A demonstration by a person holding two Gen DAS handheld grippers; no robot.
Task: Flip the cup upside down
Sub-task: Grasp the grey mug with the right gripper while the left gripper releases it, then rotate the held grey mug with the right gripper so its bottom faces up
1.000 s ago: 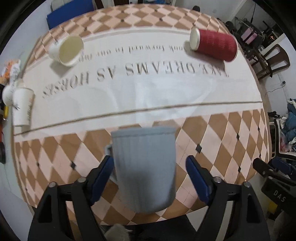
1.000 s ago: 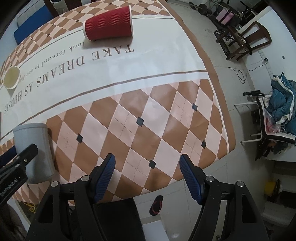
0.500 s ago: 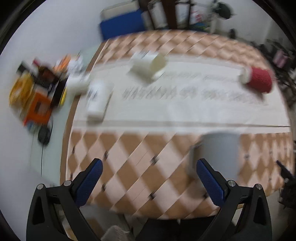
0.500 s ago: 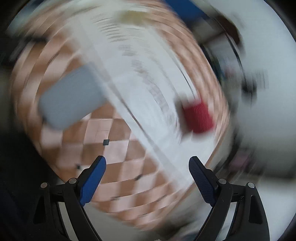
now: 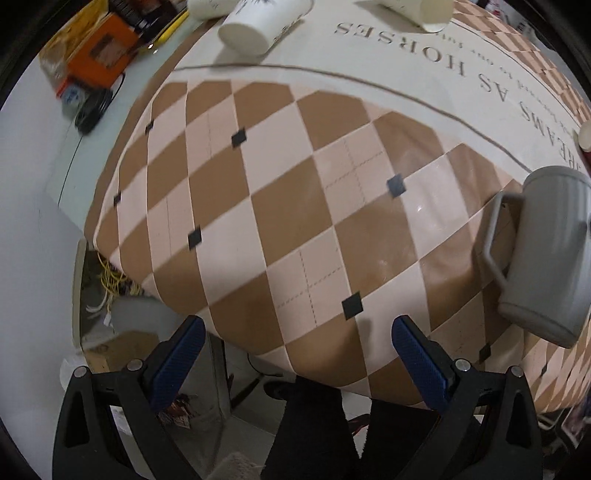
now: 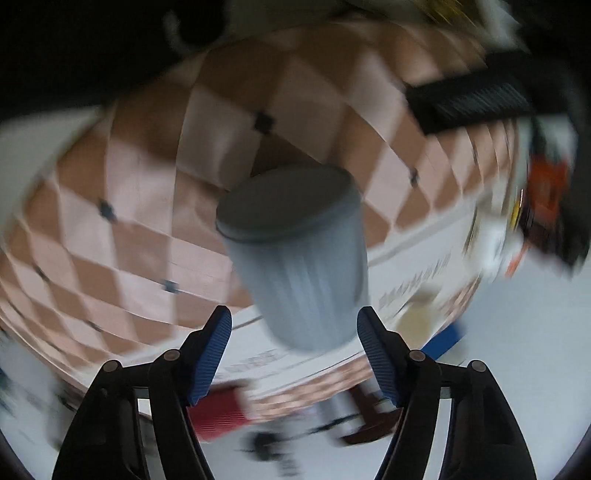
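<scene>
Since the earlier frame, both cameras are swinging hard: the left gripper (image 5: 295, 354) is now pointing at the near corner of the desk (image 5: 295, 206) with the grey mug (image 5: 546, 254) out at the right edge of its view, and the right gripper (image 6: 293, 350) is now lining up on the mug (image 6: 299, 258), which was off to one side.

Left fingers (image 5: 177, 358) are standing wide apart, holding nothing, over the desk's front edge. Right fingers (image 6: 210, 354) are also standing apart, flanking the mug's far end; whether either pad is touching it cannot be told through the blur.

Only the left view is showing the mug's handle (image 5: 495, 236), facing left. There the mug seems to be standing on the checkered cloth, though its right side is cut off. Only the right view is showing one flat round end of the mug facing the lens. Its picture is rotated and smeared.

Left view is also showing a white paper cup (image 5: 262, 22) lying on its side, a second one (image 5: 417, 11) cropped at the top, and an orange box (image 5: 103, 51) beyond the cloth. Right view is showing a red cup (image 6: 218, 413), blurred.
</scene>
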